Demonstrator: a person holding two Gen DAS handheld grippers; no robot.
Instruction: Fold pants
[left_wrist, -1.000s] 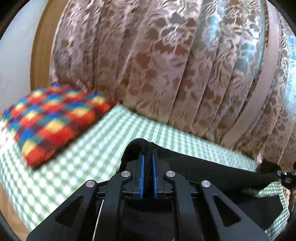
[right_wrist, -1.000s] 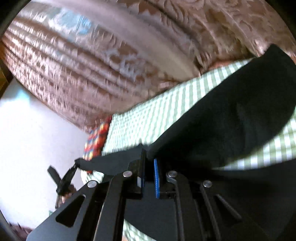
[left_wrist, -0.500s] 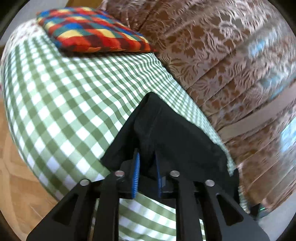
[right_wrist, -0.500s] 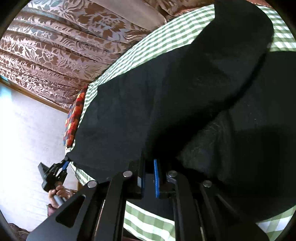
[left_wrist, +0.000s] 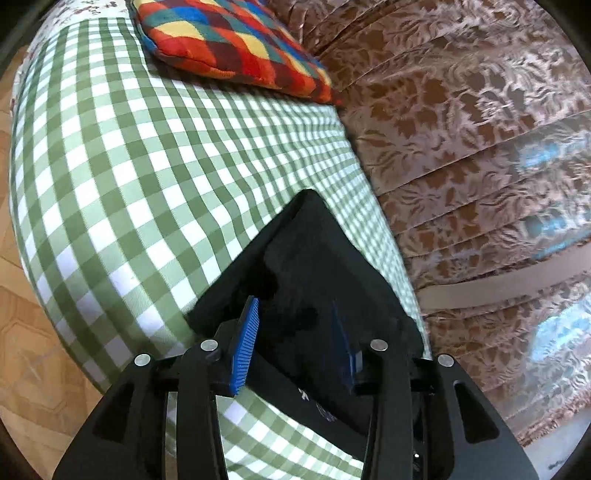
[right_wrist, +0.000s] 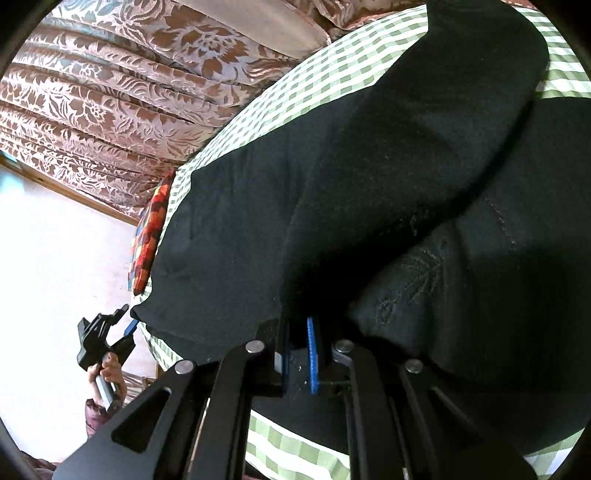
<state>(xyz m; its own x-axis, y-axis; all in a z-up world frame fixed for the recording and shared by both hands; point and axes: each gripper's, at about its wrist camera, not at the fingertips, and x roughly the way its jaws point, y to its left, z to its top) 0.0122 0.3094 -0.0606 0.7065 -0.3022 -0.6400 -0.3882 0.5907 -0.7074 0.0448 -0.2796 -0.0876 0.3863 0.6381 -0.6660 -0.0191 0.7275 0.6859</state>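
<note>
Tongs status: we have spread our left tongs (left_wrist: 295, 347), releasing the black fabric pants (left_wrist: 317, 266) onto the green-checked bed (left_wrist: 147, 166), while right tongs (right_wrist: 297, 354) remain clamped on them, fold laid.

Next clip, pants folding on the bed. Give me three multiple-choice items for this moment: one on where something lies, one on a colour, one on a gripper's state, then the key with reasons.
1. Where does the patchwork cushion lie?
A. On the floor
B. On the checked sheet, near the curtain
C. On top of the pants

2. What colour are the pants?
A. Black
B. Red
C. Green and white

3. How does the left gripper stand?
A. Shut on the cushion
B. Clamped tight on the sheet
C. Open, its blue pads either side of the pants' edge

Key:
1 B: the cushion rests at the sheet's far end, by the curtain.
2 A: the cloth is uniformly black in both views.
3 C: the pads stand wide apart, while the right gripper has nearly closed jaws on the pants.
</note>
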